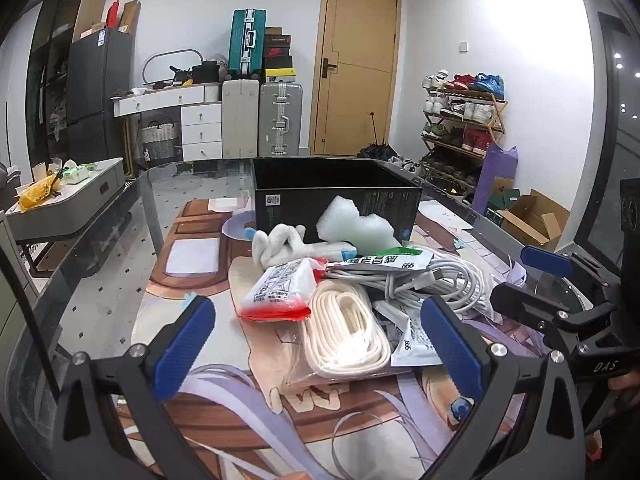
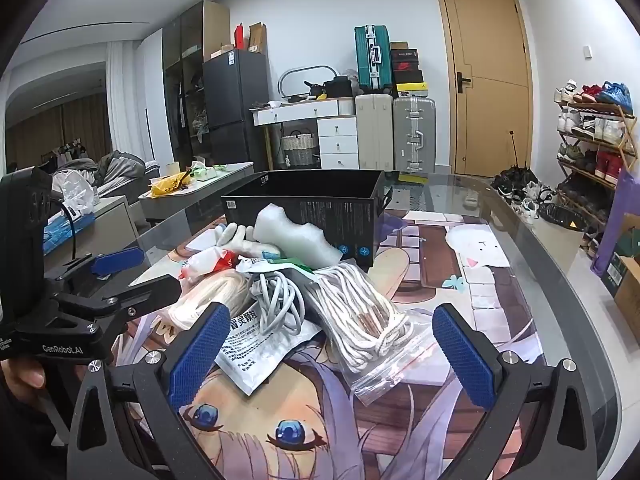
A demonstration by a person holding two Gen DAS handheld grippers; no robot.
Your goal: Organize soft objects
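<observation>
Both tools are spread wide and hold nothing: the left tool (image 1: 316, 340) at the bottom of its view, the right tool (image 2: 332, 352) likewise. Between them, mid-frame on the table (image 1: 120, 280), lies a heap: bagged white rope (image 1: 346, 336), a grey cable coil (image 2: 280, 304), a red-edged packet (image 1: 280, 290), white foam (image 1: 356, 226). The black box (image 1: 336, 196) stands open just behind.

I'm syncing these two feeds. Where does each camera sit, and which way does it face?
Left wrist: on the left gripper, low over the table, facing the black box and the door; the right gripper shows at right.
Right wrist: on the right gripper, facing likewise; the left gripper and a hand show at left.
Shared: box, pile, both grippers open.
</observation>
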